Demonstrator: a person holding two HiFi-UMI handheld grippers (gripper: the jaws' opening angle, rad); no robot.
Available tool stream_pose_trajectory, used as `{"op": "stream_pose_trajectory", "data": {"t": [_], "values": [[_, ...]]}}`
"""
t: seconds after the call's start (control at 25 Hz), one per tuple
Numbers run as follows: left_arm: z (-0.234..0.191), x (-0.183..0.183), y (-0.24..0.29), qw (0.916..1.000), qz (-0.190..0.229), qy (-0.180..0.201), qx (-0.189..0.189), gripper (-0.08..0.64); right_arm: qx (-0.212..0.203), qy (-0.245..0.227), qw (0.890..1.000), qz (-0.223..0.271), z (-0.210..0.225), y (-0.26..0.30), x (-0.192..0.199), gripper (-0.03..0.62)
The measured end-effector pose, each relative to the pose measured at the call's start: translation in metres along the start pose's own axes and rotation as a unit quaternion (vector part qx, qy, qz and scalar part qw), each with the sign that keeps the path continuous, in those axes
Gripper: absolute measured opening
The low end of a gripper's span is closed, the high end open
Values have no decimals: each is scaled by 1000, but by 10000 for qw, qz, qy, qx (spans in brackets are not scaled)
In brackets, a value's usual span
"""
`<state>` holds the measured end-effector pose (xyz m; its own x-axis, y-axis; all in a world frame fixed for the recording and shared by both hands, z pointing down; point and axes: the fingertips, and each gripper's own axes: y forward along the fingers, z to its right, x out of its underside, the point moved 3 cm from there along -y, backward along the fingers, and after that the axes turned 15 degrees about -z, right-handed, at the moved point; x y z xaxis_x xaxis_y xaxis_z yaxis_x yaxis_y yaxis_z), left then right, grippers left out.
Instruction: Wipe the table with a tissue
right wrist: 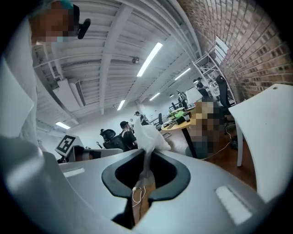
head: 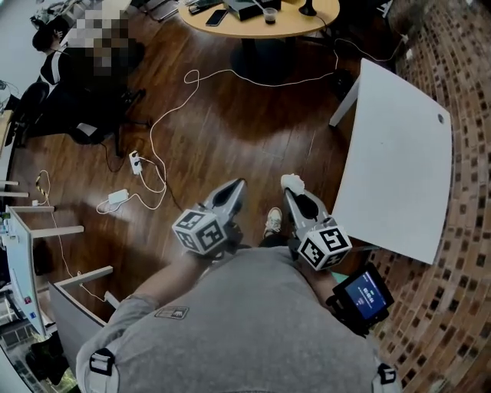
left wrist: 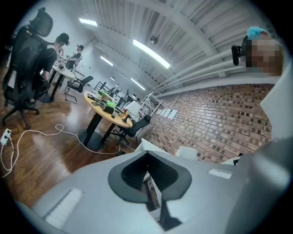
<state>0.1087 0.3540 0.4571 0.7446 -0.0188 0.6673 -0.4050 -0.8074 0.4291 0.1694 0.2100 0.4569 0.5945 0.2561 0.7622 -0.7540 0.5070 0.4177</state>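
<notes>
Close to the person's chest, the left gripper is gripping nothing, its jaws pressed together. Beside it, the right gripper is pinching a white tissue between closed jaws. The white table is standing further right, apart from the tissue.

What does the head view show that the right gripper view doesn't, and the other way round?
Only the head view: a small lit screen at the person's waist and the person's shoe on the wooden floor.
Only the right gripper view: the ceiling lights, and a close look at the jaws shut on the tissue.
Both: the tissue, the white table and the round table further off.
</notes>
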Motion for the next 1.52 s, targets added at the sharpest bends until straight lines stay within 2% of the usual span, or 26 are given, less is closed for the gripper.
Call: {"op": "stream_pose_trajectory", "data": {"t": [0.16, 0.44, 0.68, 0.88, 1.2, 1.52], "values": [[-20, -29, 14, 9997, 139, -116, -149, 2, -161, -82, 9998, -124, 10, 29, -27, 51], [-54, -68, 37, 9998, 40, -201, -44, 2, -1, 34, 9997, -238, 25, 73, -51, 51], [-92, -119, 67, 9987, -287, -15, 414, 2, 428, 161, 9990, 1, 33, 121, -89, 51], [-115, -164, 95, 9937, -614, 215, 908, 2, 947, 310, 9946, 285, 38, 147, -118, 51], [-114, -187, 154, 9803, -1233, 452, 1473, 2, 1686, 801, 9804, 626, 71, 142, -127, 51], [-66, -202, 229, 9681, -1482, 811, 1852, 2, 2099, 1002, 9669, 1044, 130, 107, -147, 51]]}}
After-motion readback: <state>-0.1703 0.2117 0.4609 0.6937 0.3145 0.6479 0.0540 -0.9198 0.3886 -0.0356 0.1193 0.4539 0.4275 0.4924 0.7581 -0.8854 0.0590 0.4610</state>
